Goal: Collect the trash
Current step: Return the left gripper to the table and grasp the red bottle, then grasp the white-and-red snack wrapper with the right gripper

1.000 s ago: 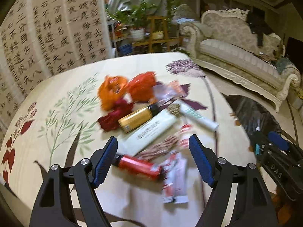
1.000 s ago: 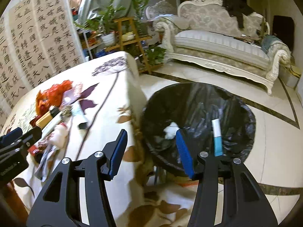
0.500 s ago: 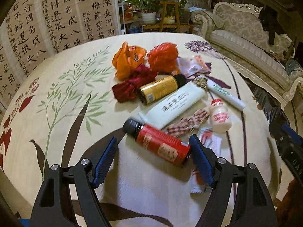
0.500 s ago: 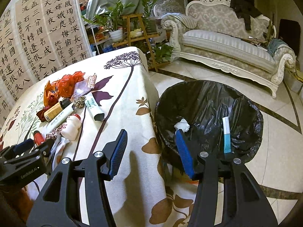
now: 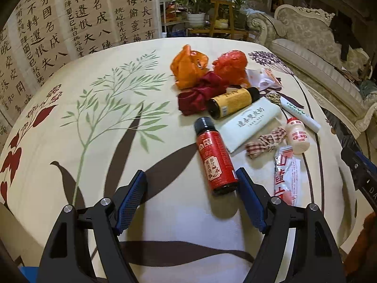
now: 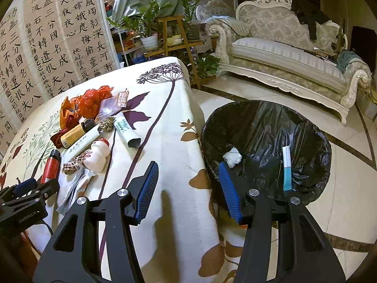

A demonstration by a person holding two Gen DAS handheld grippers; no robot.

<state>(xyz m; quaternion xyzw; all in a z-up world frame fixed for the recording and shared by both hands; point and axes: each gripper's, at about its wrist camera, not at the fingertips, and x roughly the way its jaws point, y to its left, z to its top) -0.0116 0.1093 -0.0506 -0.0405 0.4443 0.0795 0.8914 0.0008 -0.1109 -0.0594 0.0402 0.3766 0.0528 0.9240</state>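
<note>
Now, left gripper (image 5: 190,186): jaws wide apart, holding nothing; red bottle (image 5: 215,155) lies just inside its right finger.
Right gripper (image 6: 188,184): jaws partly apart, empty, over the table edge (image 6: 200,141).
Trash pile: orange bag (image 5: 188,66), yellow bottle (image 5: 232,101), white tube (image 5: 251,125), yogurt bottle (image 5: 297,138), clustered toward the table's right side.
Open room: bare tablecloth (image 5: 82,141) left of the pile.
Bin (image 6: 266,127): black-lined, just beside the table edge.
</note>
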